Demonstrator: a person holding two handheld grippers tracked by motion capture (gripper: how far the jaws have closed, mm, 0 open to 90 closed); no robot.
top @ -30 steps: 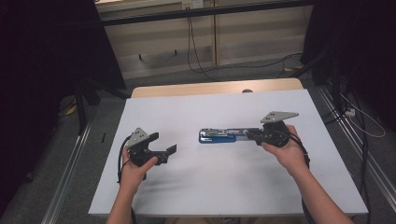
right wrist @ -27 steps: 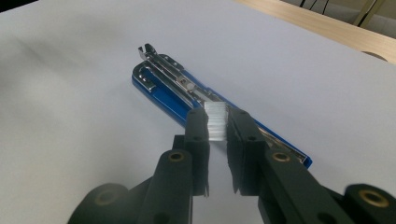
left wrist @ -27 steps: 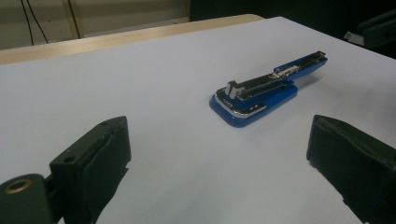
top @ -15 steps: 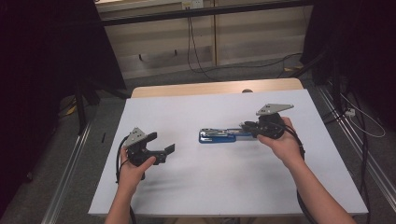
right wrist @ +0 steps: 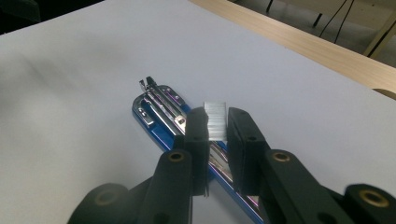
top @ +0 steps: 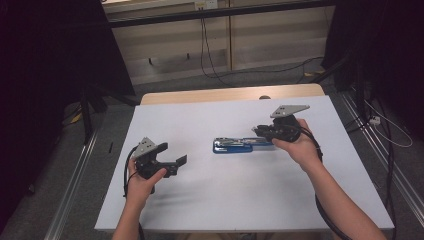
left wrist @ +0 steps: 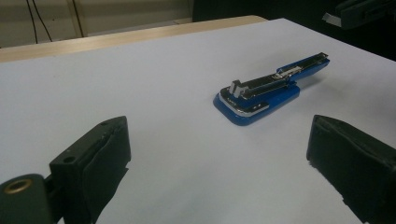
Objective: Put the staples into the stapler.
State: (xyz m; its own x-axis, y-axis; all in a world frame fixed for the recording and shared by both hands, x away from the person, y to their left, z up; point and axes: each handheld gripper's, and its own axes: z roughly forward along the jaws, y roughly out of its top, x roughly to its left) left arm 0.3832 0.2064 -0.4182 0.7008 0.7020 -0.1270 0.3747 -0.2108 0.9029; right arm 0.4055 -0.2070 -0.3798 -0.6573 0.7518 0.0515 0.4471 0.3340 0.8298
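here the blue stapler (top: 235,145) lies a little right of centre in the high view, opened flat on the white table (top: 210,210) with its steel staple channel facing up, which looks like the reason it is laid out this way: the channel is exposed for loading. the right gripper (right wrist: 215,125) hangs just above the stapler's near end, its jaws pinched on a strip of staples (right wrist: 215,119) that stands upright between the pads, held by its flat sides so the legs can drop into the channel; whether the strip already touches the metal cannot be told. the left gripper (top: 175,161) sits toward the lower left of the high view, well apart from the stapler, jaws spread wide and empty, probably waiting to steady the body. in the left gripper view the stapler lies in the upper right, beyond the two pads (left wrist: 100,154). bare tabletop surrounds the stapler on every side, and the table's edges are far off.
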